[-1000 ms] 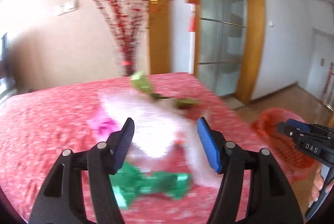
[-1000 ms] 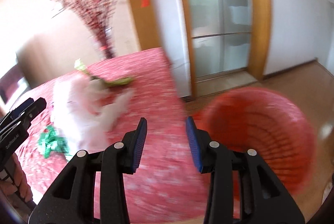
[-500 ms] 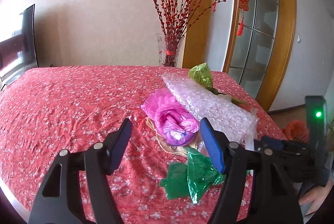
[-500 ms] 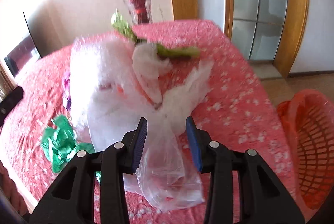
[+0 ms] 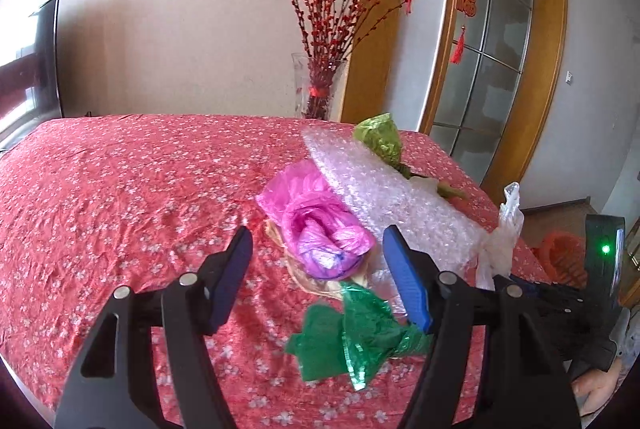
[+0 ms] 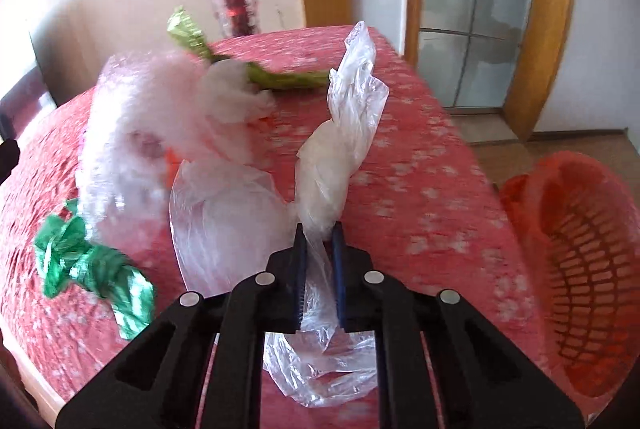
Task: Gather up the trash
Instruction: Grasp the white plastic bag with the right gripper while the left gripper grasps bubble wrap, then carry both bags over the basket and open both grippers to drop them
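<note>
Now that your right gripper [image 6: 319, 235] has clamped clear plastic bag [image 6: 340, 133], basket [image 6: 576, 269] waits right; left gripper [image 5: 318, 269] gapes wide.

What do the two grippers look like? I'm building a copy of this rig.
Both the left gripper and right gripper have matte black plastic arms with cut-out slots, round silver pivot pins and flat blue fingers. No cables or sleeves show.
</note>
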The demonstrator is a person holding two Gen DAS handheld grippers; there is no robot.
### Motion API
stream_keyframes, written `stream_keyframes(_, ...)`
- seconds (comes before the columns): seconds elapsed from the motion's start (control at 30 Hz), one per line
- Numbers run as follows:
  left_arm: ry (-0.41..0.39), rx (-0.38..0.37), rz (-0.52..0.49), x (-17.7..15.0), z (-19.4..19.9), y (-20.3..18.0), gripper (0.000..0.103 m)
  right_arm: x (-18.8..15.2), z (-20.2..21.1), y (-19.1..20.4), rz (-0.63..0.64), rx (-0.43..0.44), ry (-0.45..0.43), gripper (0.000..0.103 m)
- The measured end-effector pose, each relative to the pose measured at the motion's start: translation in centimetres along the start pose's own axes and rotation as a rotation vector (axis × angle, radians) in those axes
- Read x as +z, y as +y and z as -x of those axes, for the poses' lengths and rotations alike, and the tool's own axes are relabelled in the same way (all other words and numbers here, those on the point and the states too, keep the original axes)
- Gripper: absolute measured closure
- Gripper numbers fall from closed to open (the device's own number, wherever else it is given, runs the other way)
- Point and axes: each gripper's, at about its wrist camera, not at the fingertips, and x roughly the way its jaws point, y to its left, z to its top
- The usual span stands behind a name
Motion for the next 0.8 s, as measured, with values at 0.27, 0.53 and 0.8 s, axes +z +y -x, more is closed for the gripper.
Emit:
stream_keyframes(0.27, 0.042, -0.05, -0.047, 1.4, -2.3, -5.5, 0.032, -0.3, 2.0, -4.7, -0.087, -0.046, -0.039, 0.092)
stream_keyframes(0.53, 0.148, 0.054, -0.11, 1.9, -6.9, -9.9, 0.031, -0.9, 3.1, -6.2, -0.097, -0.044, -0.044, 0.092)
stream_keyframes(0.8, 0.22, 0.026, -0.086, 1.2, -8.0, -9.3, 0.093, -1.1, 4.0, -7.0, -0.116, -0.041, -0.056, 0.092)
